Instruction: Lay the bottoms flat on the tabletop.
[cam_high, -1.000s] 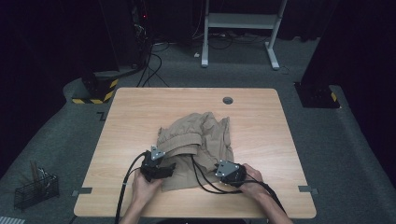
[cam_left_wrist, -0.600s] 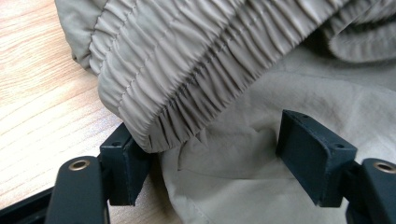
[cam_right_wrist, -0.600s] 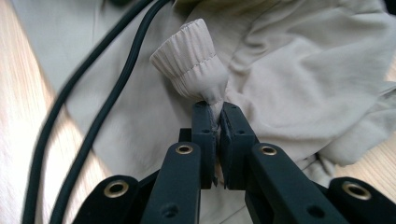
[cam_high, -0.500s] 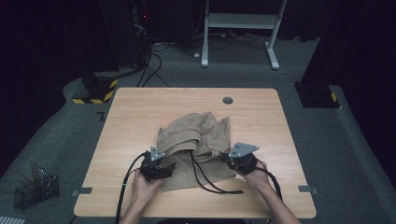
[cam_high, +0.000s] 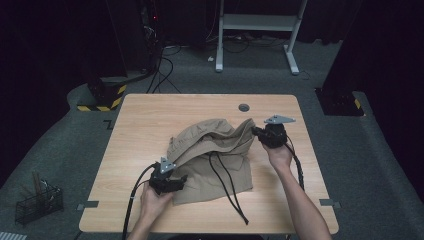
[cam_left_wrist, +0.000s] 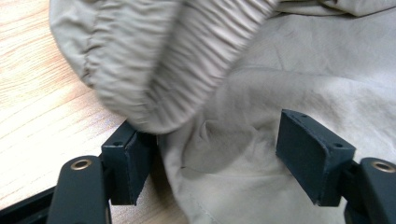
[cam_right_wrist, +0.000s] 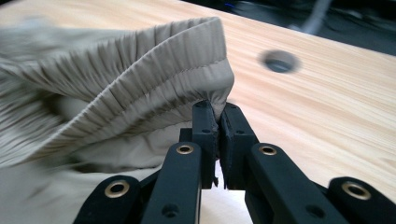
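At about 7 o'clock on the counter (cam_high: 140, 125), your left tool (cam_high: 176, 183) sits with its jaws spread wide, straddling the near-left edge of the tan shorts (cam_high: 220, 160) without pinching; in the left gripper view the cloth lies loose between the pads (cam_left_wrist: 314, 156), with the gathered waistband (cam_left_wrist: 154, 70) bunched above. The shorts lie crumpled across the middle of the counter, with black cables (cam_high: 225, 185) trailing over them. At 2 o'clock, your right tool (cam_high: 256, 132) is pressed together on the elastic waistband's corner, lifting it off the wood; the right gripper view shows the ribbed band (cam_right_wrist: 154, 84) clamped between the pads, the cable hole (cam_right_wrist: 279, 60) beyond. Judge this fabric light, limp and unlikely to slip: it will sag and fold wherever unsupported. The stitched waistband looks like the firmest hold, so close your left tool on that band too, well apart from the right.
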